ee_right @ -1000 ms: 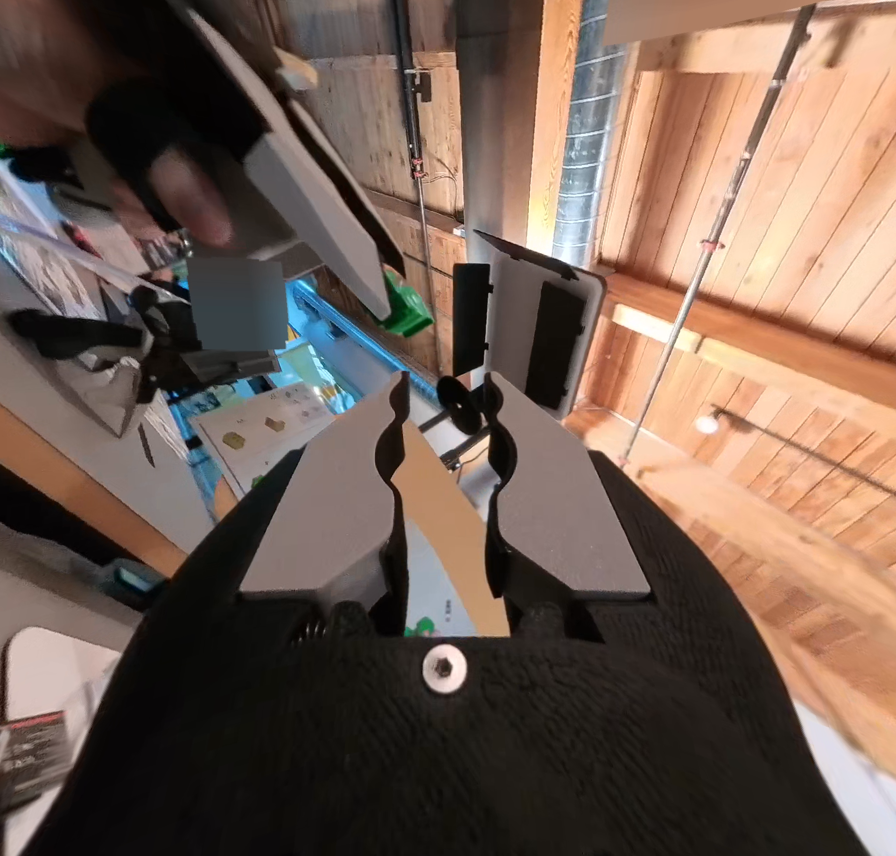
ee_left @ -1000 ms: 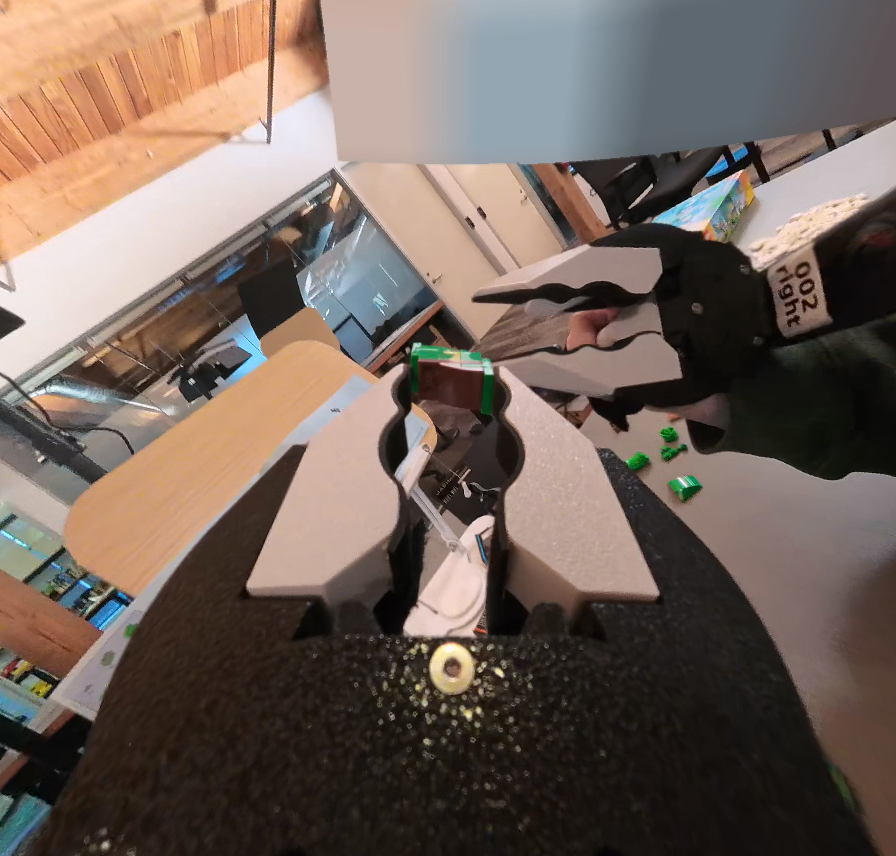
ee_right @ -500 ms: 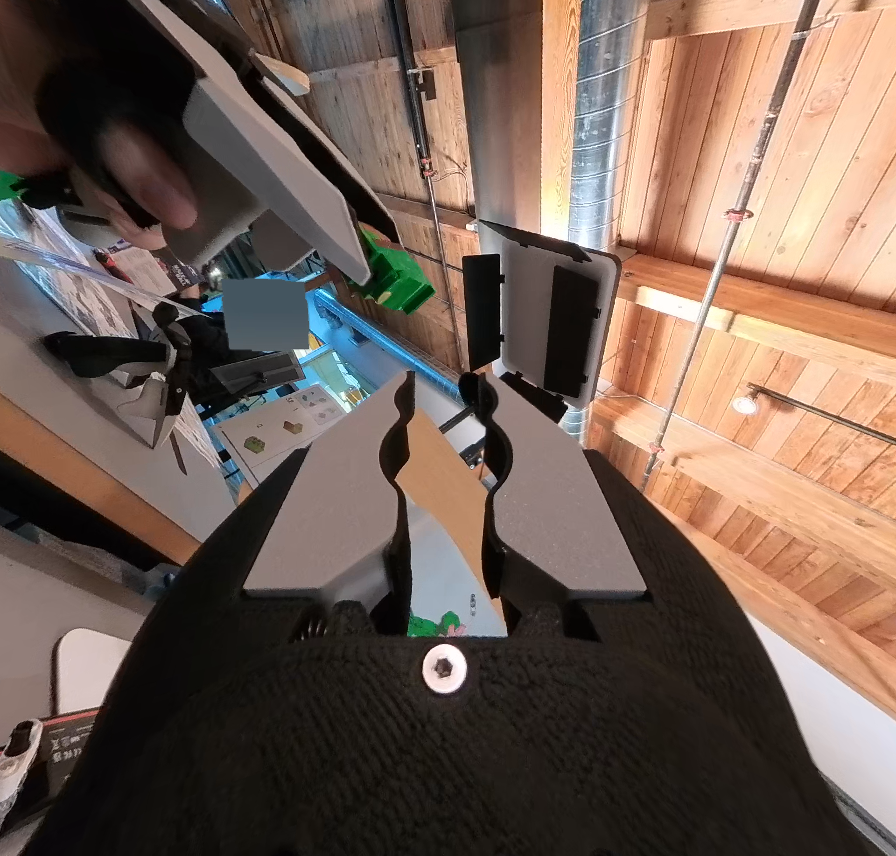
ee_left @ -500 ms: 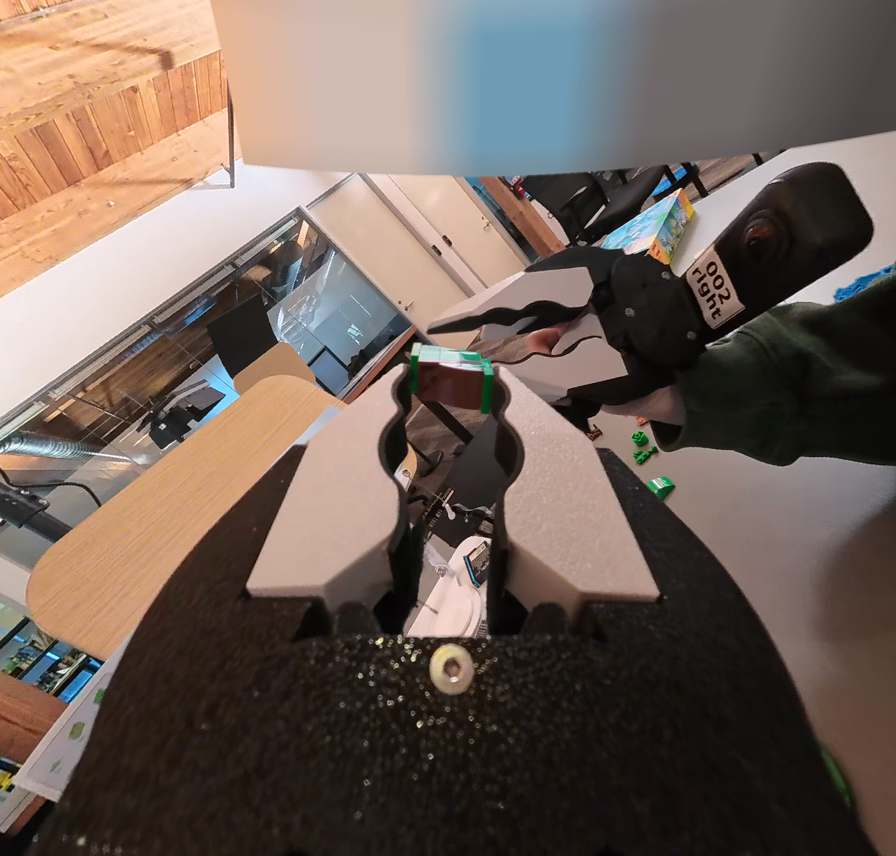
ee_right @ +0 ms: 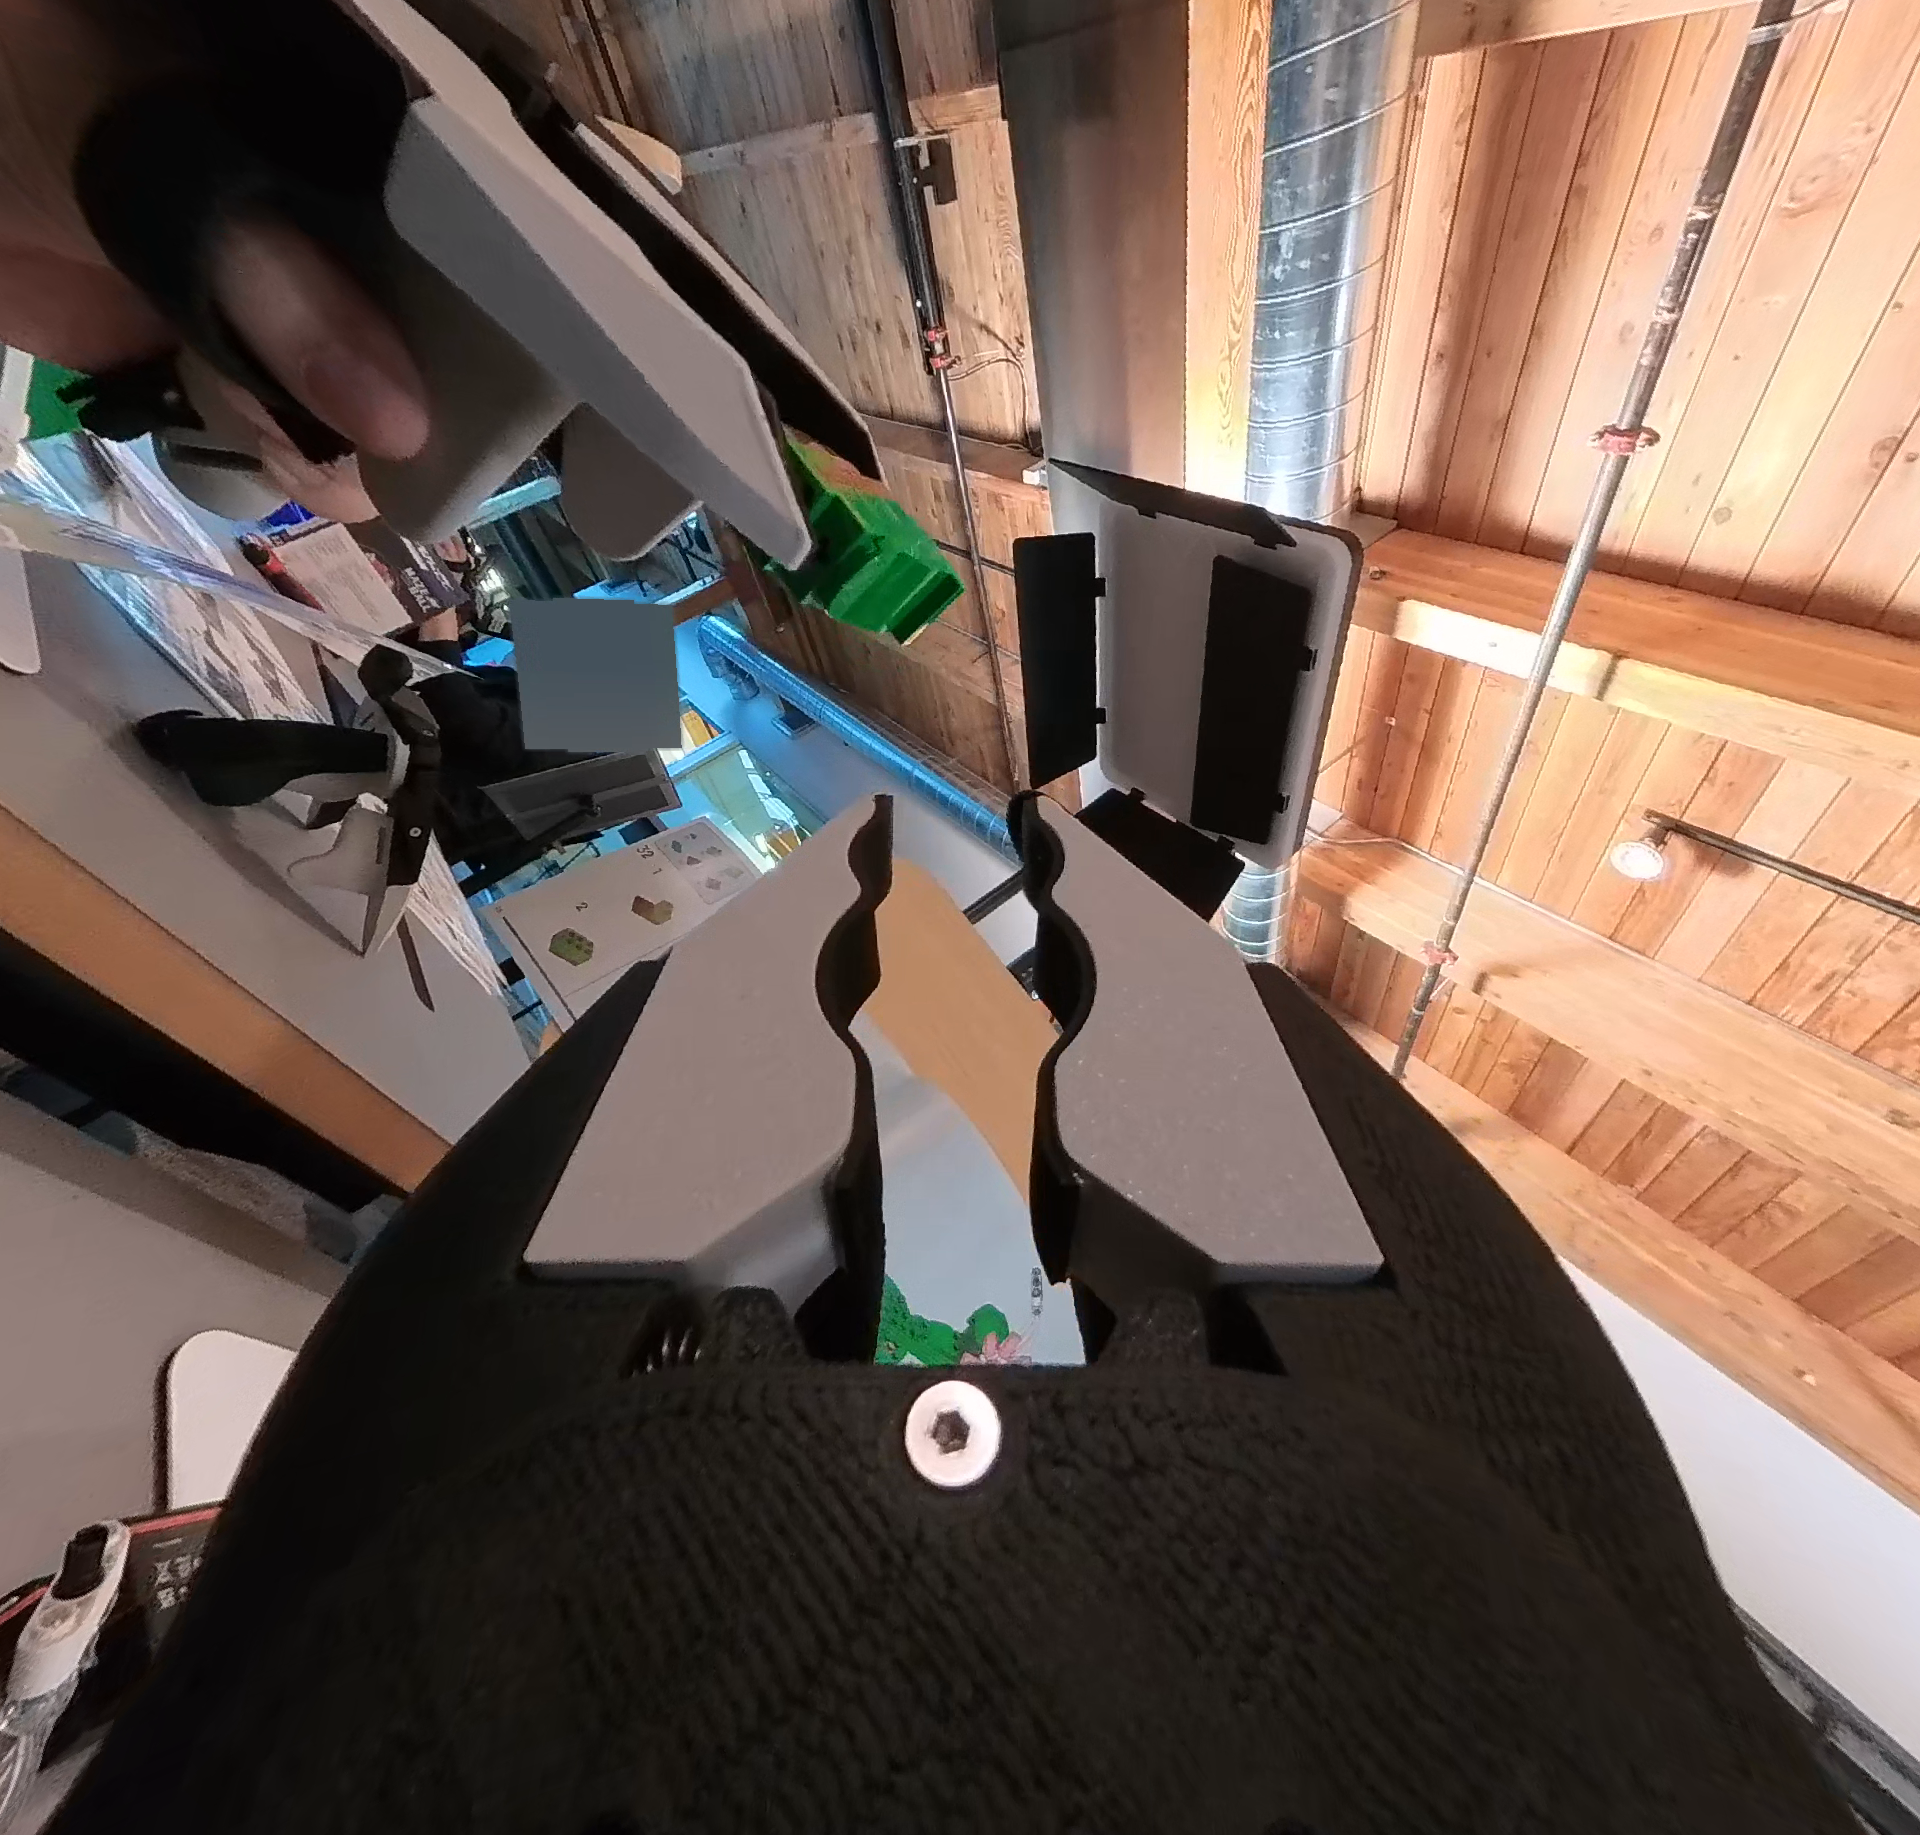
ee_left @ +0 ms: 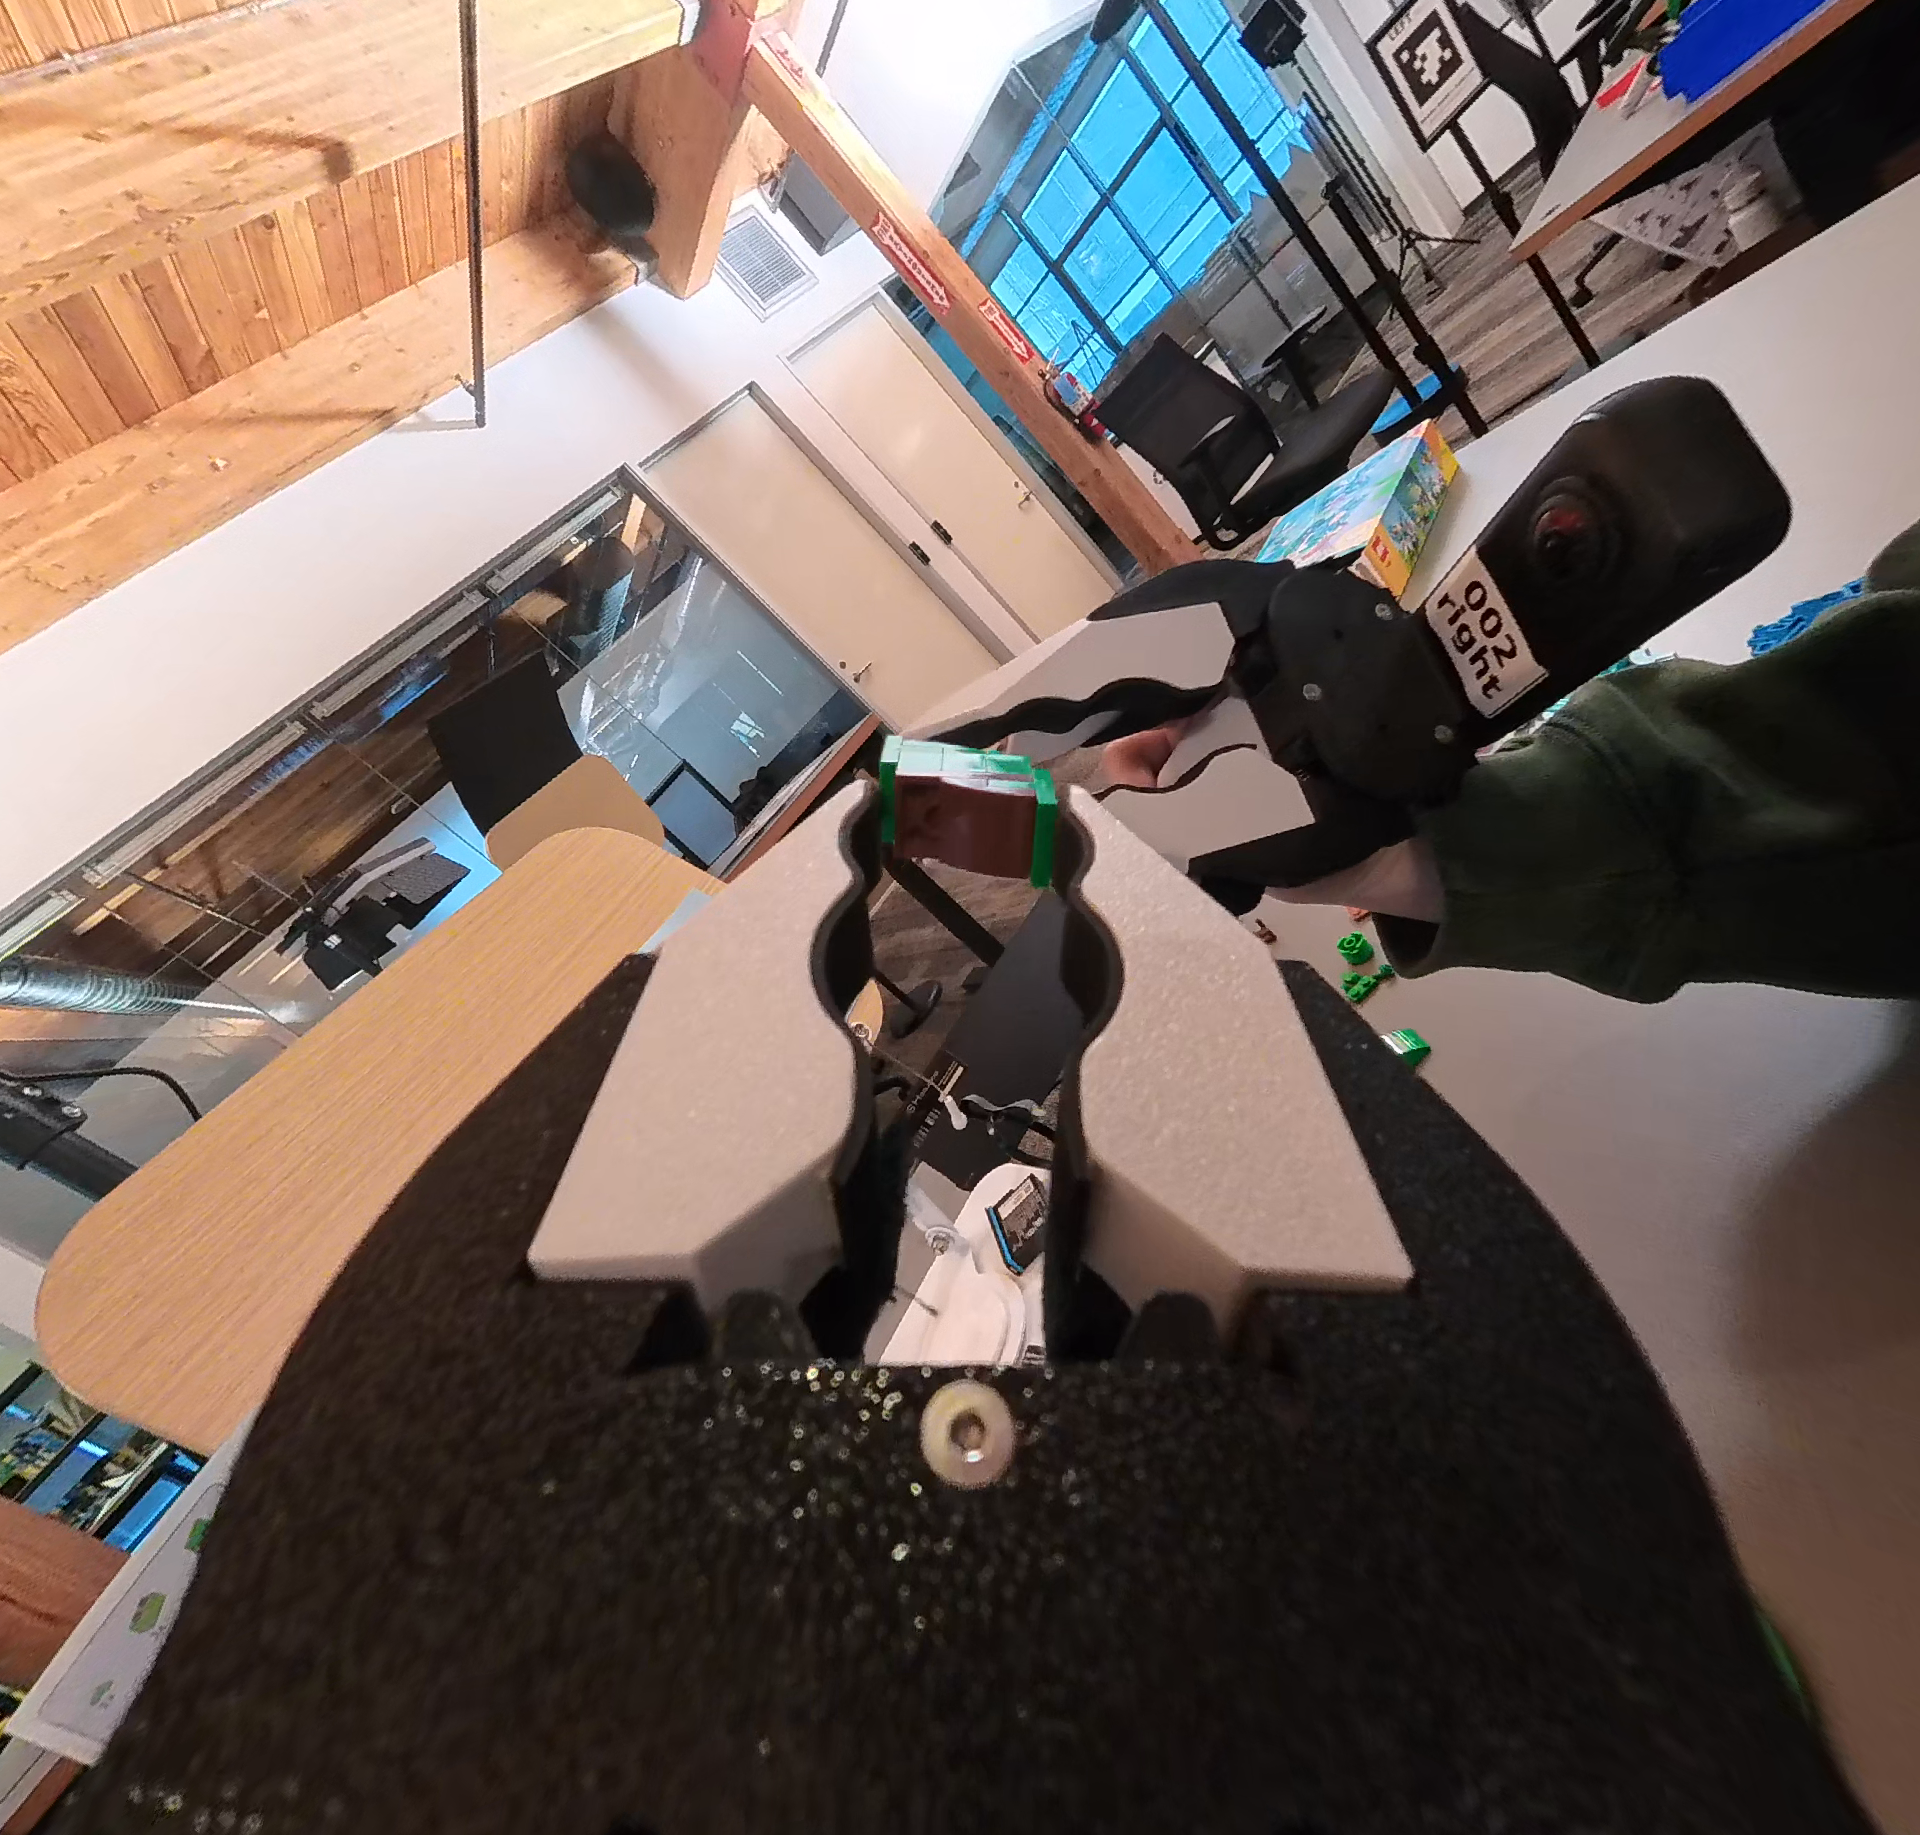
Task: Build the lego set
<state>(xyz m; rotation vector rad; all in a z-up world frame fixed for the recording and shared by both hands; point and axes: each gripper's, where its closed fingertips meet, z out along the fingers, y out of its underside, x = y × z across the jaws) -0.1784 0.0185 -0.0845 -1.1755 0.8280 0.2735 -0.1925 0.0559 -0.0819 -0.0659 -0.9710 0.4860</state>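
Observation:
My left gripper point(ee_left: 966, 829) is shut on a small lego assembly point(ee_left: 961, 835), a brown block between green plates, held up in the air at the fingertips. My right gripper point(ee_right: 956, 814) is open and empty. In the left wrist view it point(ee_left: 1049, 746) comes in from the right, held by a green-sleeved arm, its tips just behind the assembly. In the right wrist view the left gripper point(ee_right: 800, 528) sits at the upper left, and the green side of the assembly point(ee_right: 873, 570) sticks out of its tips.
Loose green lego pieces point(ee_left: 1361, 964) lie on the white table point(ee_left: 1558, 1214) below the right hand. A lego box point(ee_left: 1361, 528) stands farther back. An instruction booklet point(ee_right: 623, 912) lies on a table. A light panel point(ee_right: 1195, 673) hangs ahead. The grippers' ends are close to 5 centimetres from one another.
Both grippers have tilted and drawn closer together. The right gripper's tips now reach just behind the assembly. The left gripper keeps its grip on it.

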